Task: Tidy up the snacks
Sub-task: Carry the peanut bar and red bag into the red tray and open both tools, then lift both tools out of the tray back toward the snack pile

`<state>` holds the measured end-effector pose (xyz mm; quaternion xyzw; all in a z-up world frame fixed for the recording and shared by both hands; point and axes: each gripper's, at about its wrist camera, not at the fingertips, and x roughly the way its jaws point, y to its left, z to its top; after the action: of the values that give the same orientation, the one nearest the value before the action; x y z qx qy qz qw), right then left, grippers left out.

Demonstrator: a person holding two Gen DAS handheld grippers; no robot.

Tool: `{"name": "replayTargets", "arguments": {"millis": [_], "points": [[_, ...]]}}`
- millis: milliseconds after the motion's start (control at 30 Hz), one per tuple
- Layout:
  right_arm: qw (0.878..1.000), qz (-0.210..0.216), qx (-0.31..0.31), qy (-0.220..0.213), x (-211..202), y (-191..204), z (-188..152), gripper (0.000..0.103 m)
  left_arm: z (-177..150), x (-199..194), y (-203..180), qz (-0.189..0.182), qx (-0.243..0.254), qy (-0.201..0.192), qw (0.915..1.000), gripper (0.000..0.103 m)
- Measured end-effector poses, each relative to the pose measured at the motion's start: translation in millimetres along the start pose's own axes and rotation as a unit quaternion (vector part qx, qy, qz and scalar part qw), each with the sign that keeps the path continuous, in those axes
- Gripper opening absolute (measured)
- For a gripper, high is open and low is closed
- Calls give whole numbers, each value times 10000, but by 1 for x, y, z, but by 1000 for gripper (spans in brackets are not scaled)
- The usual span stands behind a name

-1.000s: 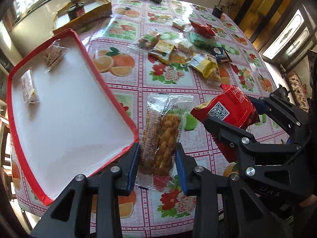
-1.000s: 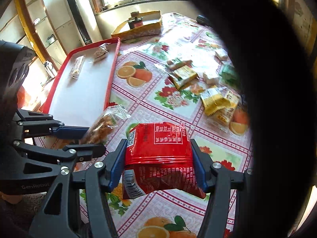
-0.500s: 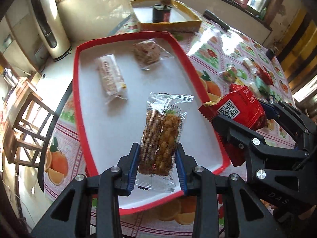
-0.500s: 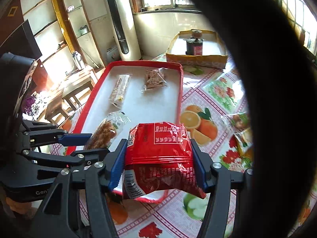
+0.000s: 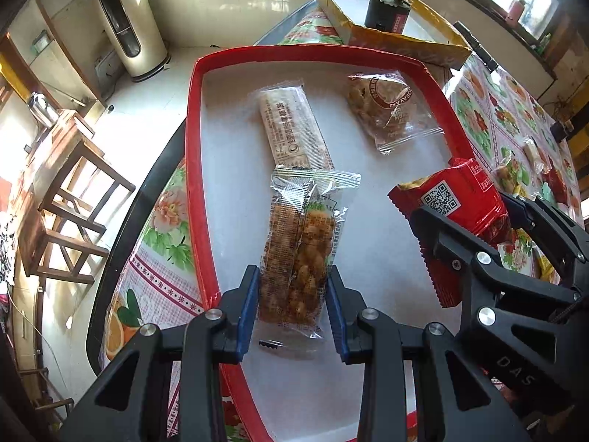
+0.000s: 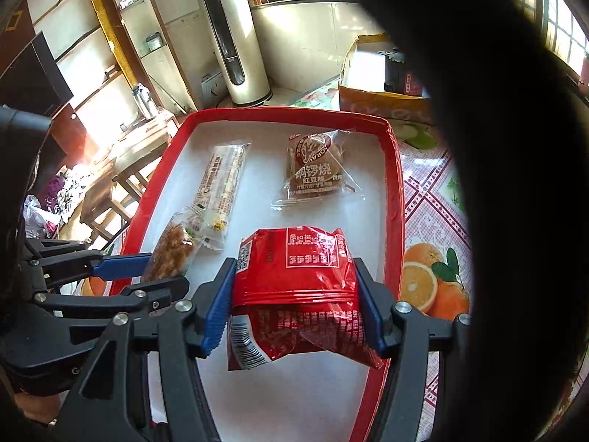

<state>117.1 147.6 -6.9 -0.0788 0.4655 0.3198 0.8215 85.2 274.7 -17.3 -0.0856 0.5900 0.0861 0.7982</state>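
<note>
Left claw [image 5: 291, 316] was pinching a clear crisp packet [image 5: 300, 258] by its near end, long axis pointing away, over the near-left part of the red tray [image 5: 193, 169]. Likely held that way so it could drop parallel to the long white bar [image 5: 294, 129] just ahead; the packet's far end overlapped the bar's near end in view, contact unclear. Whether the packet had touched the tray floor: couldn't tell.

Right of that, the right claw [image 6: 294, 309] was squeezing a red pouch [image 6: 298, 283] across its middle, creasing it, lower half hanging free. It sat over the tray's near-right part, in line with the round pastry pack [image 6: 316, 169] at the far right. Looked like two columns were being built, one per claw.

Both items were over the tray, neither released; my read: set-down step.

Tray sat at the left edge of the counter [image 5: 162, 235], which had a floral and orange print cloth. Right of the tray: scattered loose snacks [image 5: 530, 169]. Beyond the tray: a yellow cardboard box [image 5: 401, 42] holding a dark can. Left of the tray, off the counter: wooden chair, tiled floor, white tower fan or air conditioner, shelves behind it.
</note>
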Motion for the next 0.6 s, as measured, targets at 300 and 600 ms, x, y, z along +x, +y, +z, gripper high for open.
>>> {"name": "replayTargets", "arguments": {"millis": [300, 600], "points": [[9998, 86, 121, 102, 11, -7, 9, 66, 7, 4, -4, 139, 68, -14, 9999, 35], [9998, 84, 157, 83, 5, -11, 9, 72, 5, -2, -8, 246, 34, -107, 9996, 40]]}}
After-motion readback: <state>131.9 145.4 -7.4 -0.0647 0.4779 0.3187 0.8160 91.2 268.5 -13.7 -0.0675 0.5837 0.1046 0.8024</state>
